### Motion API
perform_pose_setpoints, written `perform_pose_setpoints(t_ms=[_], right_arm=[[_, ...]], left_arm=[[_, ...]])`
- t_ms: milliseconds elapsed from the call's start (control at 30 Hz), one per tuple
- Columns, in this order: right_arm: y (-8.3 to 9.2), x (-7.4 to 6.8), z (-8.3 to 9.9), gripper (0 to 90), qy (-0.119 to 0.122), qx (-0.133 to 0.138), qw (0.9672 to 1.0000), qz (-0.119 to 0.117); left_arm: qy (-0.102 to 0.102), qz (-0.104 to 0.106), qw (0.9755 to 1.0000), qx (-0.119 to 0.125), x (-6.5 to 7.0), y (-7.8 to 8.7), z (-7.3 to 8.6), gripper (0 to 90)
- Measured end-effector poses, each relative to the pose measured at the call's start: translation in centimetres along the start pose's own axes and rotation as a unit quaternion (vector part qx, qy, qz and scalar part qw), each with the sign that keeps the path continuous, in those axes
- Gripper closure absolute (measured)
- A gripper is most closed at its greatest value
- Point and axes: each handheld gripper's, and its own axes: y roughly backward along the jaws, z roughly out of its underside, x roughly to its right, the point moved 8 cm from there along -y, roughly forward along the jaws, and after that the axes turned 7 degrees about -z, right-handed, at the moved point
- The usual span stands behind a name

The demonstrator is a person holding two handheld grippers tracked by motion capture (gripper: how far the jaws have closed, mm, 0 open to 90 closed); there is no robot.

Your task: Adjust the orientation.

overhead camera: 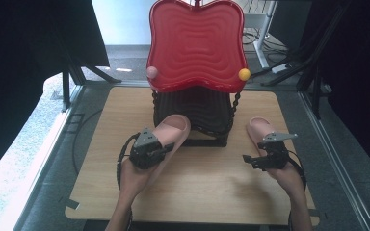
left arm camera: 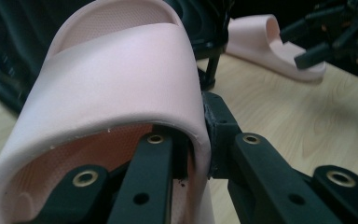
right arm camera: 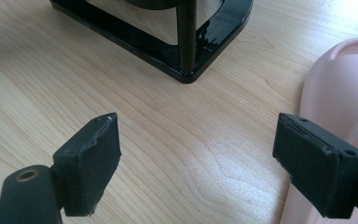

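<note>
Two pale pink slippers are on the wooden table. The left slipper is tilted up off the table in front of the black rack. My left gripper is shut on its strap edge, one jaw under the strap and one outside. The right slipper lies flat on the table. My right gripper stands open just above the table beside that slipper, nothing between its jaws. Its right fingertip is close to the slipper's side.
A red wavy tray-like top sits on the black rack, with a pink ball and a yellow ball at its front corners. The rack's glossy black base rests on the table ahead of my right gripper. Dark curtains flank the table.
</note>
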Motion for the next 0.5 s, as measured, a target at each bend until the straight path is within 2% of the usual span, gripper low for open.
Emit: perform_pose_setpoints(t_ms=[67,233,333,367,433,467,500], right_arm=[[0.0,0.0,0.0,14.7,-0.006,0.002,1.0000,-0.004],[0.0,0.0,0.0,14.7,-0.006,0.001,1.0000,-0.004],[0.1,0.0,0.0,14.7,-0.007,0.002,1.0000,-0.003],[0.1,0.0,0.0,14.7,-0.007,0.002,1.0000,-0.003],[0.1,0.0,0.0,14.7,-0.008,0.002,1.0000,-0.004],[0.1,0.0,0.0,14.7,-0.009,0.002,1.0000,-0.004],[0.0,0.0,0.0,14.7,-0.009,0.002,0.9999,-0.005]], left_arm=[[0.008,0.009,0.9999,0.007,0.4,-1.0,-0.9,81.7],[0.013,0.007,0.9998,0.015,0.8,-2.4,-2.1,81.8],[0.023,-0.010,0.9995,0.020,0.7,-3.3,-3.0,82.1],[0.028,-0.025,0.9991,0.023,0.5,-3.9,-3.6,82.1],[0.031,-0.031,0.9987,0.024,0.4,-4.2,-4.1,82.1],[0.033,-0.045,0.9981,0.026,0.3,-4.7,-4.6,82.1],[0.033,-0.045,0.9981,0.026,0.3,-4.7,-4.6,82.1]])
